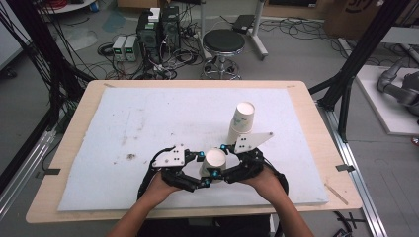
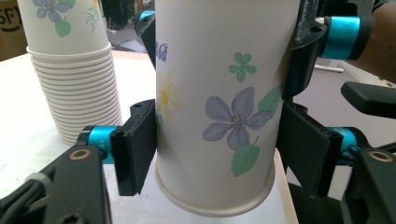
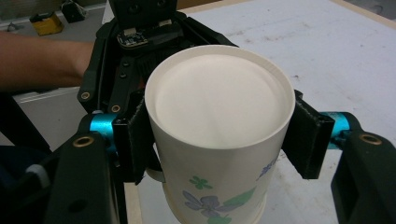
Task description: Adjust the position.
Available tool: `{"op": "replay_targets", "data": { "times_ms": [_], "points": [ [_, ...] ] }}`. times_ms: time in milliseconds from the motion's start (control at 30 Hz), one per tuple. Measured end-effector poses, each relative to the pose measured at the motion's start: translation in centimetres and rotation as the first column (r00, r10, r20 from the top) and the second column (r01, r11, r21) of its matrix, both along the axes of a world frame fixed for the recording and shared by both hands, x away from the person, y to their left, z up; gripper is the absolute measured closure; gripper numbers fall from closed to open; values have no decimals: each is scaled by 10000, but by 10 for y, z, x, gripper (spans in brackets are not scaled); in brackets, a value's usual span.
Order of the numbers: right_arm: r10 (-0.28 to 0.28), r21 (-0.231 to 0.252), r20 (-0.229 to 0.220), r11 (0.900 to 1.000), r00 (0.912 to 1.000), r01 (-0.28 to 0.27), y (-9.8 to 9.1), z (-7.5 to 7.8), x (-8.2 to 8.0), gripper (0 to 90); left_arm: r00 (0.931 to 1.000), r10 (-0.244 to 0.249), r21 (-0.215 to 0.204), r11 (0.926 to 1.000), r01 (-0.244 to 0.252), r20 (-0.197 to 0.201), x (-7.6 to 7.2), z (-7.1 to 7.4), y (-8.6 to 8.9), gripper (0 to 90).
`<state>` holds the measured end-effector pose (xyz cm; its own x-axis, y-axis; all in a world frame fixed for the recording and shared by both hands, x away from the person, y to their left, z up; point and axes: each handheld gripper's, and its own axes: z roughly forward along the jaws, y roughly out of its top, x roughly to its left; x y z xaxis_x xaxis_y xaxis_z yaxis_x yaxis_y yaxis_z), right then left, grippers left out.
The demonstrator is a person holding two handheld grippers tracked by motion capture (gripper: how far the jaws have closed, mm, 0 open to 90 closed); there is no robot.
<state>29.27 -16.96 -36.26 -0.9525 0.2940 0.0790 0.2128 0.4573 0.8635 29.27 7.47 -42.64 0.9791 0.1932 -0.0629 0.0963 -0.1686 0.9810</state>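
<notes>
Here both tongs, left (image 2: 217, 154) and right (image 3: 219, 140), clench 1 cup (image 1: 214, 163), its base hidden.

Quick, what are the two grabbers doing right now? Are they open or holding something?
Left gripper: closed on the flowered paper cup.
Right gripper: closed on the same paper cup, upside down.

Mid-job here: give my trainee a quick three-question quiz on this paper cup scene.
1. True or false: both grippers clamp the same paper cup.
2. Is the held cup upright or upside down?
3. What stands beyond it on the white mat?

Key:
1. True: the left gripper and the right gripper both press its sides.
2. Upside down, base up.
3. A stack of flowered paper cups.
</notes>
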Motion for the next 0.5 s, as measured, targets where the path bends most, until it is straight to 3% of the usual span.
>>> {"op": "replay_targets", "data": {
  "times_ms": [67,167,267,433,500],
  "points": [
    [-206,-14,24,9998,9998,206,1,0,0,218,10000,-5,22,10000,5,-33,0,1,1,334],
    [-354,-39,68,9994,9993,355,1,0,0,194,10000,-23,281,9996,26,-93,0,2,2,336],
    [-173,-50,74,9998,9998,174,2,2,-1,194,10000,-29,821,9966,36,-85,-1,6,3,343],
    [-25,-411,312,9991,9995,38,2,3,-1,194,9999,33,1715,9852,-5,-157,-1,13,7,351],
    [-56,-555,295,9984,9995,72,2,3,-1,194,10000,-40,2143,9767,57,-83,-1,18,8,352]
  ]
}}
